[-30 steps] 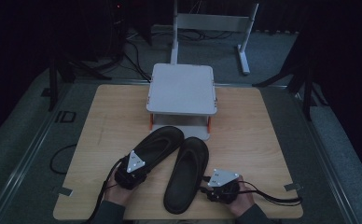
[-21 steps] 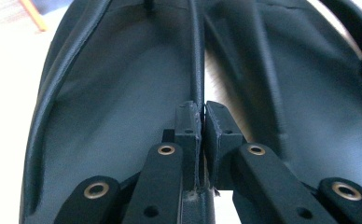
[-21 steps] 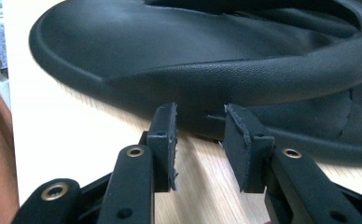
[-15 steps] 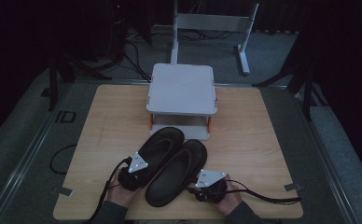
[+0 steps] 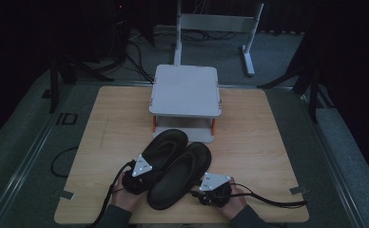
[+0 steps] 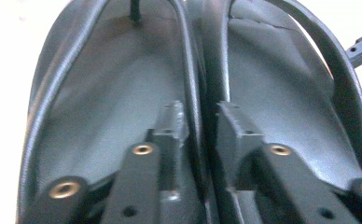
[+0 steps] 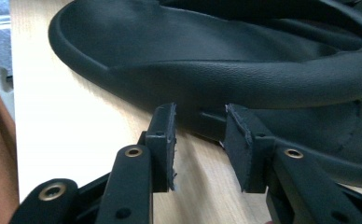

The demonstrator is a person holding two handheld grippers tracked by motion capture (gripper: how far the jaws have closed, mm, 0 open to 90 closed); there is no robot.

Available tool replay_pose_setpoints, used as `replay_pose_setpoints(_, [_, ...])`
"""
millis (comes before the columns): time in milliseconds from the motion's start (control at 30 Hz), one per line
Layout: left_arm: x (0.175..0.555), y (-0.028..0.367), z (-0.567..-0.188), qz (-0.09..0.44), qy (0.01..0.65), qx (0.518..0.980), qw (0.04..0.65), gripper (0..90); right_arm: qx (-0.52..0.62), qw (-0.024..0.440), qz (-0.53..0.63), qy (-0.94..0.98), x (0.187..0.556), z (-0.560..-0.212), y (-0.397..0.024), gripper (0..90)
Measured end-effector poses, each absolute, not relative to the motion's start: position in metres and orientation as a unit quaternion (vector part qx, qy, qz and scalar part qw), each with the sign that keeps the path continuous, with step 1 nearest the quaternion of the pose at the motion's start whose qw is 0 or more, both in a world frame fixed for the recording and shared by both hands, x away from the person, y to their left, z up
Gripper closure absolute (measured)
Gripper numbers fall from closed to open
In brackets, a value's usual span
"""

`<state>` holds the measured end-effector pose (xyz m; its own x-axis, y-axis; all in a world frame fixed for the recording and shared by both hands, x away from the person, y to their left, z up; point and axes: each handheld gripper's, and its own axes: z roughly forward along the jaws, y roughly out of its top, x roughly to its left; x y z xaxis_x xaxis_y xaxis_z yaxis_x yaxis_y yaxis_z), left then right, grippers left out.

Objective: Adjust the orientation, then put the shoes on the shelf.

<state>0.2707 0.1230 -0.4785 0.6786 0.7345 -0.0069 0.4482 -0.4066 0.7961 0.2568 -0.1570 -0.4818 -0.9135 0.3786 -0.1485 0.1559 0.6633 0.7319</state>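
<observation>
Two black sandals lie side by side on the wooden table (image 5: 116,128), toes pointing at the far right. The left sandal (image 5: 166,145) (image 6: 118,93) and the right sandal (image 5: 182,173) (image 6: 281,93) touch along their inner rims. My left gripper (image 5: 144,169) (image 6: 201,116) sits at their heels and straddles both touching rims. Its jaws have just been opening, and the pads flank the rims loosely. My right gripper (image 5: 202,191) (image 7: 200,121) rests low on the table at the right sandal's (image 7: 216,56) outer heel edge. Its jaws have also just been opening, with the sole edge at the tips, not pressed.
A grey two-level stand (image 5: 186,90) sits at the table's far middle, just past the sandals' toes. A white metal frame (image 5: 218,21) and cables lie on the floor behind. A cable (image 5: 273,202) trails right from my right gripper.
The right sandal has swung left until it lies against the left sandal. My right gripper has followed it a little to the left. The left gripper has stayed at the heels.
</observation>
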Motion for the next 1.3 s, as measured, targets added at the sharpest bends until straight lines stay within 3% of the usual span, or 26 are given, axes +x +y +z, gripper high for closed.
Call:
replay_pose_setpoints(200, [0.269, 0.118, -0.474, 0.197, 0.362, 0.811, 0.415, 55.5, 0.153, 0.164, 0.381, 0.897, 0.256, -0.477, -0.164, 60.7])
replay_pose_setpoints(500, [0.271, 0.103, -0.471, 0.225, 0.376, 0.804, 0.402, 45.5, 0.184, 0.189, 0.371, 0.89, 0.257, -0.473, -0.188, 57.5])
replay_pose_setpoints(900, [0.284, 0.072, -0.483, 0.221, 0.378, 0.823, 0.362, 37.8, 0.226, 0.21, 0.38, 0.872, 0.266, -0.469, -0.216, 52.9])
replay_pose_setpoints(1000, [0.287, 0.07, -0.484, 0.224, 0.383, 0.82, 0.361, 41.6, 0.235, 0.209, 0.379, 0.87, 0.268, -0.47, -0.22, 52.9])
replay_pose_setpoints(1100, [0.287, 0.066, -0.482, 0.235, 0.388, 0.819, 0.353, 53.7, 0.238, 0.208, 0.378, 0.87, 0.269, -0.472, -0.222, 52.7])
replay_pose_setpoints(1167, [0.287, 0.069, -0.481, 0.24, 0.399, 0.812, 0.352, 66.5, 0.24, 0.208, 0.377, 0.87, 0.27, -0.472, -0.223, 52.5])
replay_pose_setpoints(1300, [0.286, 0.069, -0.481, 0.237, 0.409, 0.807, 0.353, 73.8, 0.243, 0.208, 0.377, 0.869, 0.271, -0.473, -0.224, 52.5])
